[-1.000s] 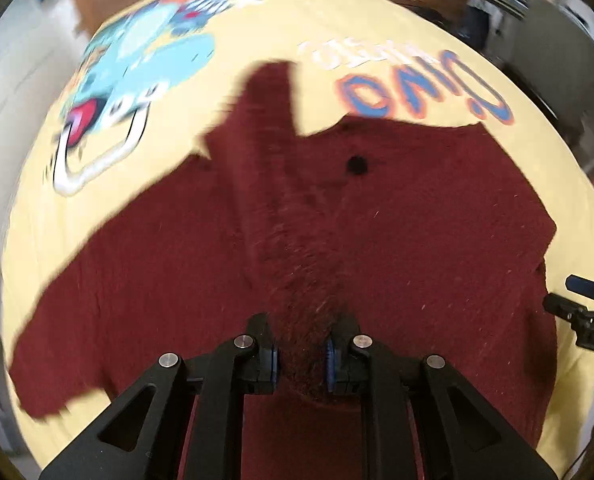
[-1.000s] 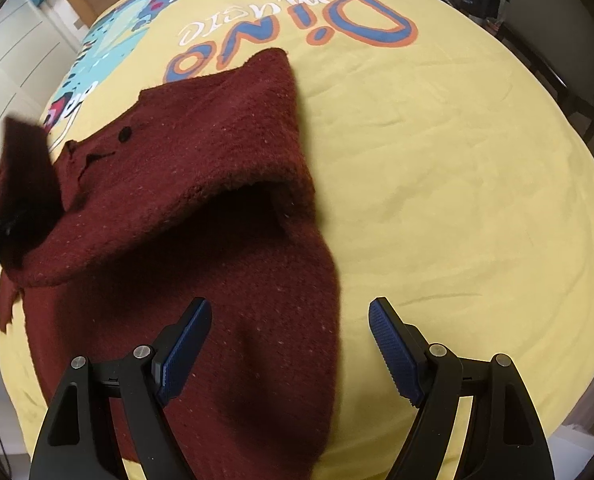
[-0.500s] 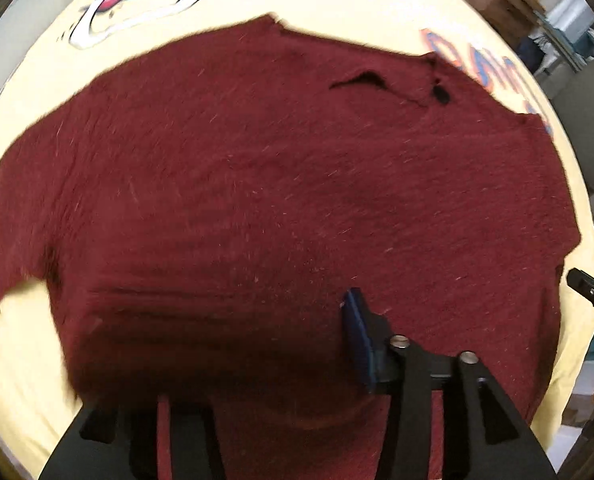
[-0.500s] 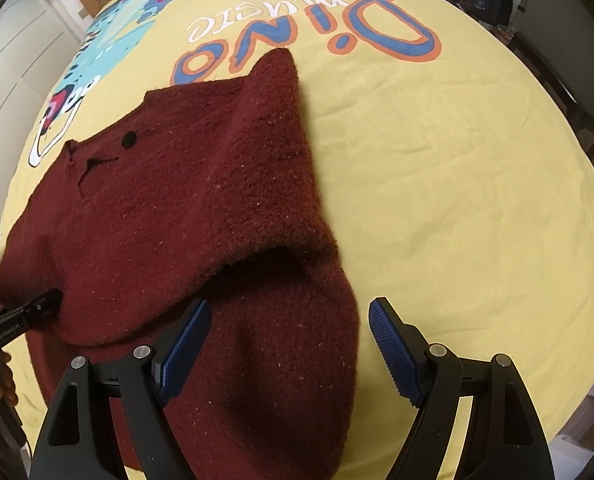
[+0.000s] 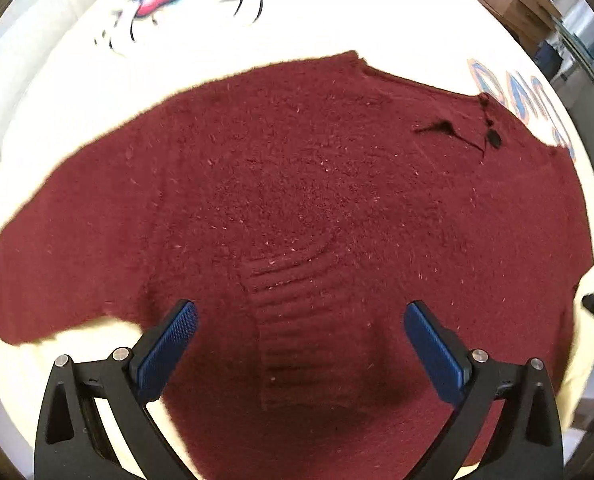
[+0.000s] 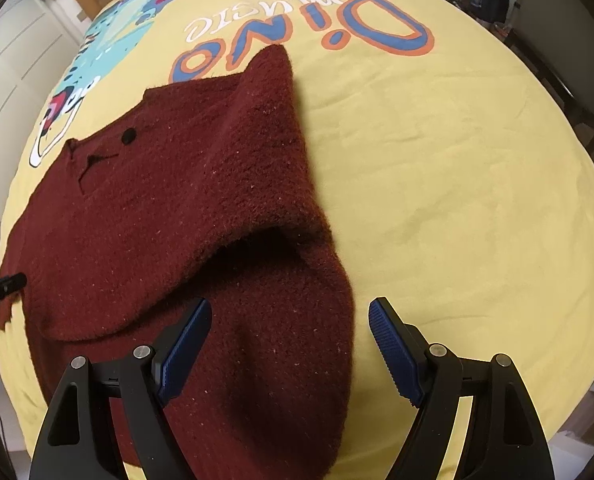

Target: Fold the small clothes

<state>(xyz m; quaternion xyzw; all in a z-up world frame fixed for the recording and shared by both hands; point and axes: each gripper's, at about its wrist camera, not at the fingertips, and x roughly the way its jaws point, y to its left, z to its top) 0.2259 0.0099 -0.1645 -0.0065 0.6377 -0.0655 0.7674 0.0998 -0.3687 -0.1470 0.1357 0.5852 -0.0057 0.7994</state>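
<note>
A dark red knitted sweater (image 5: pixel 297 184) lies spread on a yellow cloth (image 6: pixel 437 184) that covers the table, and it fills most of the left wrist view. Its neck edge is at the far side, with a small slit and a black button (image 5: pixel 495 140) toward the far right. A ribbed band (image 5: pixel 293 312) of the knit runs down the middle and reaches in between the jaws of the left gripper (image 5: pixel 299 344). Those jaws stand wide apart and hold nothing; their blue pads (image 5: pixel 165 348) sit over the near part of the sweater, the left one close to the edge where the red knit meets the yellow cloth, and whether they touch the fabric cannot be told. In the right wrist view the sweater (image 6: pixel 169 208) lies to the left of centre, with one part folded over the rest, so that a dark hollow (image 6: pixel 257 248) shows under the fold. A long stretch of the knit, probably a sleeve, comes down toward the camera and passes between the jaws of the right gripper (image 6: pixel 289 344). These jaws are also spread wide and grip nothing: the left pad is over the red knit, the right pad over bare yellow cloth just beside the sweater's edge. The cloth carries a cartoon print (image 6: pixel 109 40) and large blue and orange letters (image 6: pixel 309 40) beyond the sweater. The tip of the other gripper shows at the left edge, next to the sweater.
</note>
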